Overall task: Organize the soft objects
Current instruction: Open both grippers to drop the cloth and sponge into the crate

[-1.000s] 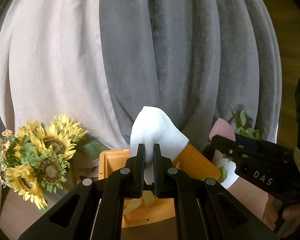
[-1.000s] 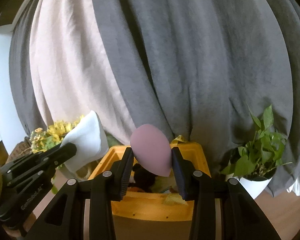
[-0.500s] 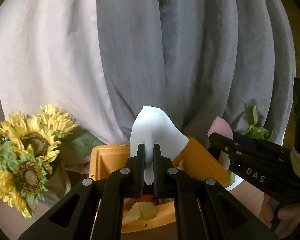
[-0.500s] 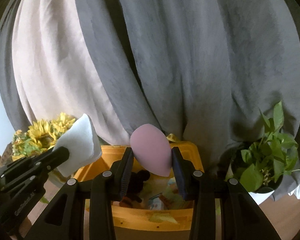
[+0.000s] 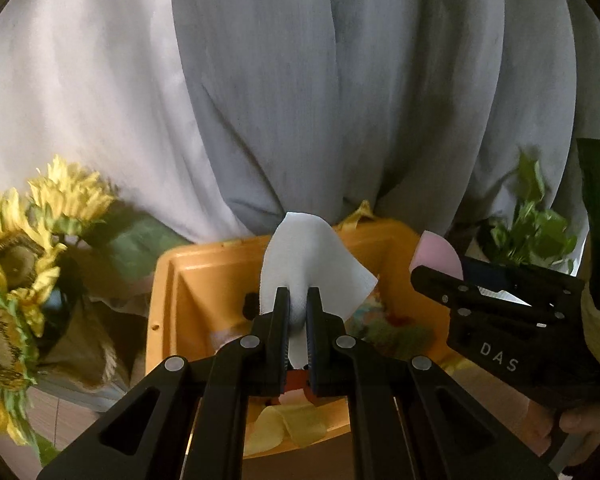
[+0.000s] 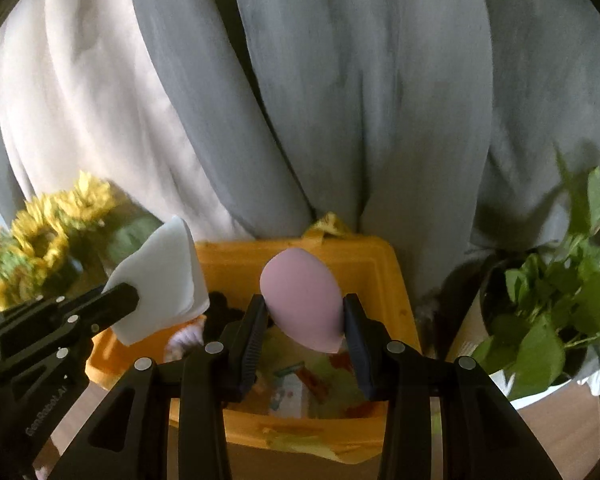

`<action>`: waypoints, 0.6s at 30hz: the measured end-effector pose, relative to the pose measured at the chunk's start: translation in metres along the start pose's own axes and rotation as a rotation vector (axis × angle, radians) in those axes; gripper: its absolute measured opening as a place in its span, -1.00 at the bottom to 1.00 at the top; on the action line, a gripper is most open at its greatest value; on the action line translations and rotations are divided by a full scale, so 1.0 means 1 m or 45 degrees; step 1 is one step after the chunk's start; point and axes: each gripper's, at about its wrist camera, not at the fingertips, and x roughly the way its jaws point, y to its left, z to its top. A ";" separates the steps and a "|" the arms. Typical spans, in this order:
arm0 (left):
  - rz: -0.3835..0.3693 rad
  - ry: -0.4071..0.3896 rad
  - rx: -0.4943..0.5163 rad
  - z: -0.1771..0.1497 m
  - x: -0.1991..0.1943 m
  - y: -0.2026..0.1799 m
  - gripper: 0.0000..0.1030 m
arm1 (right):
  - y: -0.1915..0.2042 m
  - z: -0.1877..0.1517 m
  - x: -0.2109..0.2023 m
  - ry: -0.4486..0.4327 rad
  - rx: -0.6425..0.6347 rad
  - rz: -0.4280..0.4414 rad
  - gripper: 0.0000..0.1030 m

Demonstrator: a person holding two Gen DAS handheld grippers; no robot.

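Observation:
My left gripper (image 5: 298,300) is shut on a white folded cloth (image 5: 308,256) and holds it over the orange bin (image 5: 192,276). My right gripper (image 6: 305,312) is shut on a pink egg-shaped sponge (image 6: 304,300), also above the orange bin (image 6: 376,264). The white cloth (image 6: 160,280) and the left gripper show at the left of the right wrist view. The pink sponge (image 5: 436,252) shows at the right of the left wrist view. The bin holds several soft items, partly hidden.
Sunflowers (image 5: 16,264) stand left of the bin. A green potted plant (image 6: 560,300) stands to its right. Grey and white curtains (image 5: 300,100) hang right behind the bin. A wooden surface (image 6: 560,420) lies beneath.
Both grippers have moved forward and tilted down over the bin, so its inside now shows. Each still holds its object.

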 end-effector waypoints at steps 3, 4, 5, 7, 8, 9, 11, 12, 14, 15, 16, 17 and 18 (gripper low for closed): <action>-0.002 0.037 0.005 -0.004 0.010 0.002 -0.82 | -0.001 -0.006 0.014 0.054 -0.018 -0.011 -0.22; 0.002 0.050 0.009 -0.006 0.014 0.002 -0.82 | 0.000 -0.008 0.017 0.068 -0.023 -0.009 -0.22; 0.005 0.063 0.017 -0.007 0.017 0.001 -0.81 | 0.000 -0.009 0.021 0.087 -0.028 -0.009 -0.22; 0.000 0.092 0.025 -0.010 0.023 0.001 -0.81 | 0.002 -0.012 0.028 0.110 -0.038 -0.009 -0.22; -0.008 0.109 0.026 -0.011 0.026 0.001 -0.81 | 0.001 -0.013 0.029 0.115 -0.040 -0.007 -0.22; -0.009 0.118 0.027 -0.013 0.029 0.001 -0.81 | 0.001 -0.014 0.032 0.126 -0.042 -0.006 -0.22; -0.015 0.136 0.036 -0.015 0.033 0.001 -0.79 | 0.002 -0.015 0.036 0.144 -0.050 -0.005 -0.22; -0.019 0.144 0.040 -0.015 0.035 0.001 -0.76 | 0.002 -0.016 0.038 0.151 -0.051 -0.004 -0.22; -0.022 0.157 0.041 -0.016 0.037 0.001 -0.49 | 0.002 -0.017 0.041 0.163 -0.053 -0.001 -0.22; -0.016 0.156 0.038 -0.017 0.036 0.001 -0.41 | 0.002 -0.017 0.041 0.168 -0.051 -0.004 -0.20; -0.012 0.152 0.037 -0.016 0.034 0.001 -0.32 | 0.001 -0.017 0.043 0.175 -0.048 -0.005 -0.19; -0.007 0.150 0.039 -0.017 0.033 0.002 -0.23 | 0.000 -0.017 0.043 0.180 -0.041 -0.006 -0.18; -0.002 0.145 0.041 -0.017 0.031 0.002 -0.19 | -0.001 -0.017 0.042 0.178 -0.033 -0.008 -0.11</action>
